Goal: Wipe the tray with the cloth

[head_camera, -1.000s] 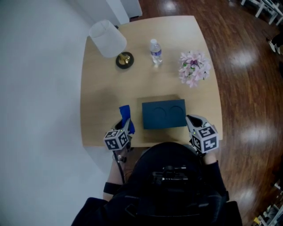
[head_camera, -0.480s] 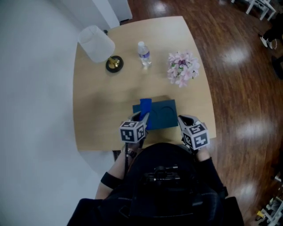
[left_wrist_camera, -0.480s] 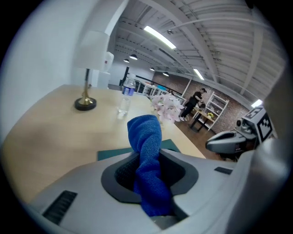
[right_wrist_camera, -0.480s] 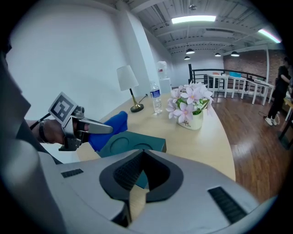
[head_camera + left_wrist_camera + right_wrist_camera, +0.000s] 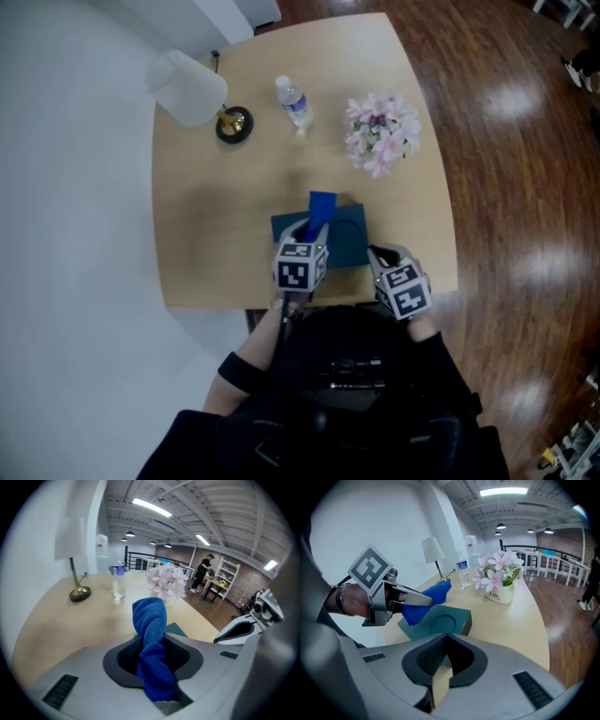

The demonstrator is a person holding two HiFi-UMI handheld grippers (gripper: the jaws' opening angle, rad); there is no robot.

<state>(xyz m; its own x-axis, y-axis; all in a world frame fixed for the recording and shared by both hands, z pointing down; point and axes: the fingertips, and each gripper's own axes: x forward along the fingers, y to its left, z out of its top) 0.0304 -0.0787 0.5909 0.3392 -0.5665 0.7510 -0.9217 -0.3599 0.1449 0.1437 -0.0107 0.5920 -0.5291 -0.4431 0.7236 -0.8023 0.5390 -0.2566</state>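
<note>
Head view, surface: pale wood, with everything standing on it.
Head view, tray: dark teal and rectangular, near the surface's front edge. It has round recesses in its top with nothing in them.
Head view, left tool: over the tray's left part, pinching a blue cloth whose free end reaches past the tray's far edge.
Head view, right tool: just beside the tray's right front corner.
Head view, far side: a white-shaded lamp, a clear water bottle and pink flowers, all well apart from the tray.

Left gripper view, tool: pressed onto the cloth, which stands up between the jaws as a twisted roll.
Left gripper view, tray: only a teal corner shows behind the cloth.

Right gripper view, tool: its jaws stand a narrow slit apart, with nothing between them; the surface shows through the slit.
Right gripper view, tray: straight ahead, and the one round recess in view is bare.
Right gripper view, cloth: hangs from the left tool over the tray's left corner; whether it touches the tray cannot be told.
Right gripper view, vase: white and printed "Life", holding the flowers.
Right gripper view, bottle: upright and capped, beside the lamp's base.
</note>
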